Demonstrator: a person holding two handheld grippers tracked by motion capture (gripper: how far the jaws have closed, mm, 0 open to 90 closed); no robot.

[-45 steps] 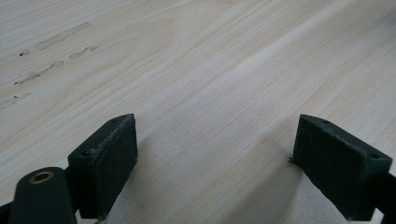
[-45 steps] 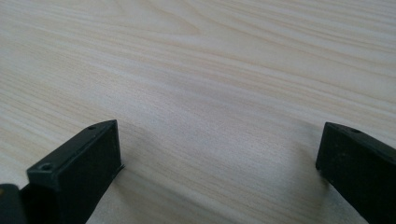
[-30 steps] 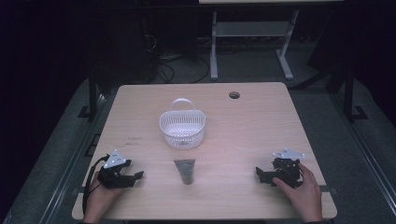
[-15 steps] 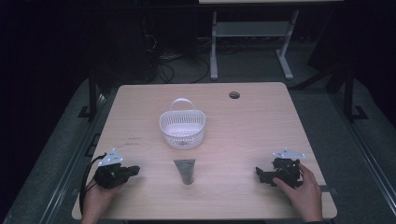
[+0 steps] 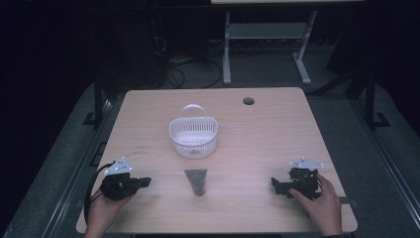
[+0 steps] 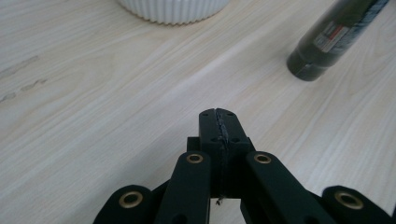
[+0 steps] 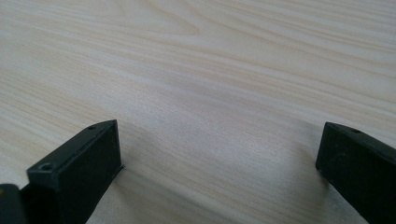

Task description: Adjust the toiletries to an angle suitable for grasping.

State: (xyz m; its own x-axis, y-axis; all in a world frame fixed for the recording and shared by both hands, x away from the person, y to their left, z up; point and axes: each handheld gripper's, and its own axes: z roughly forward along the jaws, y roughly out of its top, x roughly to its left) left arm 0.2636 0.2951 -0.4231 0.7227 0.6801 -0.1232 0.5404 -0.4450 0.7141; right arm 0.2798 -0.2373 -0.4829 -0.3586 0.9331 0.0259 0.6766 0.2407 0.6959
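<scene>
Left tongs [image 5: 144,182] closed, empty, near desk [image 5: 277,129] front-left corner; right tongs [image 5: 274,183] spread wide, front-right. Dark tube [image 5: 196,181] between; white basket [image 5: 193,137] mid-desk.

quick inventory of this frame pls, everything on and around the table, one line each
basket: 1, white, handle up, middle of the table, slightly left
tube: 1, dark grey, lying flat in front of the basket, between the two grippers
table: 1, light wood, with a round dark hole near its far edge
desk frame: 1, white legs, on the floor behind the table
cables: a bundle, dark, on the floor behind the table at left
left gripper: 1, black, jaws shut and empty, near left corner, held by the left hand
right gripper: 1, black, jaws open and empty, near right corner, held by the right hand
</scene>
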